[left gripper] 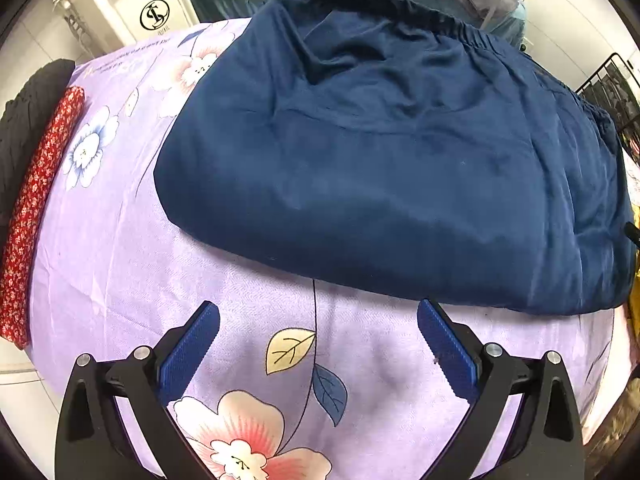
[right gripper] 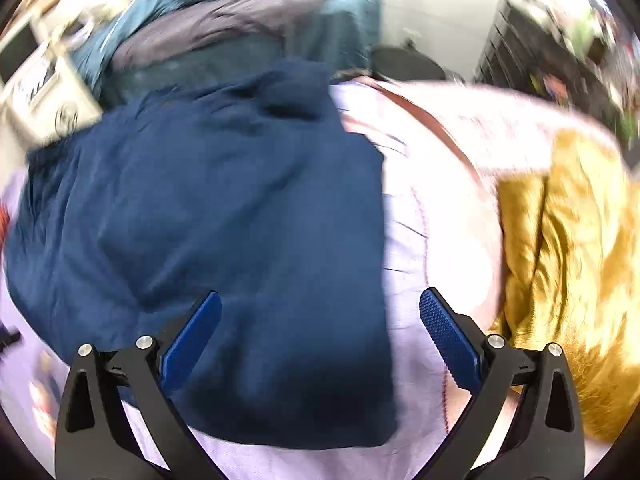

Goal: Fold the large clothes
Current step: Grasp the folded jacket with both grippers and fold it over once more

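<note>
Navy garment [left gripper: 392,160] lies folded at 12 o'clock on my floral sheet [left gripper: 120,264]. Left gripper [left gripper: 318,344] and right gripper [right gripper: 320,336] both wide open, empty. Maybe one fold left.

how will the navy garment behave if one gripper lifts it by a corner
The navy garment looks soft and creased, so it would likely droop and unfold. Its folded layers may slide apart. Both the left gripper and right gripper are open, holding nothing.

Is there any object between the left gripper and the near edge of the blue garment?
Nothing visible. Only bare floral sheet lies between the open left gripper and the blue garment; the red floral cloth lies far off to the side.
</note>
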Action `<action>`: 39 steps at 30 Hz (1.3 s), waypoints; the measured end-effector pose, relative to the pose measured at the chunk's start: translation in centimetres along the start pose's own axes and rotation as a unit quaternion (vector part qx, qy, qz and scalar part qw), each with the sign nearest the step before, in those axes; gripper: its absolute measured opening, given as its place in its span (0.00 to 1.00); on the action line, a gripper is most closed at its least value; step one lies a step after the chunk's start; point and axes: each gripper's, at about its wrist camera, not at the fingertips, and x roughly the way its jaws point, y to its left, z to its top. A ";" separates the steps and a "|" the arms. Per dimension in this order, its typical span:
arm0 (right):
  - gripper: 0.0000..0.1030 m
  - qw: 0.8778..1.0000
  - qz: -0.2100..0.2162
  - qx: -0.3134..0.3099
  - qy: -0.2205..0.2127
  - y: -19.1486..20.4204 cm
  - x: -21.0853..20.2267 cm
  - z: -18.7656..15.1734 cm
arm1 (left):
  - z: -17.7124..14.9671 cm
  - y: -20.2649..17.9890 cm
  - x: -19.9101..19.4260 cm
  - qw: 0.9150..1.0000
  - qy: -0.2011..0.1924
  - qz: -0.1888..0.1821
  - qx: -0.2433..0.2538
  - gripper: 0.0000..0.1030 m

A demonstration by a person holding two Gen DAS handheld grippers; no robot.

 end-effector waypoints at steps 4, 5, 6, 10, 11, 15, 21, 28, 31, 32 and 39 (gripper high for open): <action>0.95 0.972 0.185 0.124 0.076 -5.4 3.1 0.0 | 2.0 1.2 0.9 1.000 -0.005 -0.018 0.003 0.94; 0.95 0.963 0.210 0.142 0.088 -5.9 3.9 0.0 | 1.8 1.0 1.0 1.000 -0.006 -0.025 0.005 0.94; 0.95 0.954 0.233 0.161 0.098 -6.3 4.6 -0.2 | 2.4 1.1 0.8 0.999 -0.005 -0.031 0.006 0.94; 0.95 0.930 0.268 0.213 0.130 -7.0 7.8 -0.7 | 2.9 1.3 0.4 0.999 -0.004 -0.051 0.010 0.94; 0.95 0.927 0.272 0.221 0.136 -6.8 8.3 -0.9 | 2.9 1.4 0.4 0.998 -0.003 -0.054 0.011 0.94; 0.95 0.922 0.290 0.215 0.140 -5.4 9.1 -0.3 | 4.8 3.0 2.0 0.998 0.005 -0.066 0.007 0.94; 0.95 0.927 0.277 0.204 0.149 -4.3 10.2 0.8 | 9.0 8.5 2.6 0.988 -0.016 -0.140 -0.067 0.94; 0.92 0.936 0.255 0.189 0.155 -4.3 10.4 1.2 | 16.5 14.7 4.0 0.976 -0.028 -0.181 -0.118 0.94; 0.92 0.940 0.241 0.186 0.157 -3.9 10.3 1.3 | 19.0 15.5 6.5 0.983 -0.008 -0.157 -0.091 0.94; 0.93 0.941 0.237 0.184 0.158 -3.8 10.3 1.3 | 19.4 15.4 7.6 0.983 0.004 -0.161 -0.085 0.94; 0.93 0.944 0.224 0.184 0.158 -3.6 10.4 1.3 | 21.0 13.5 13.8 0.978 0.058 -0.198 -0.044 0.95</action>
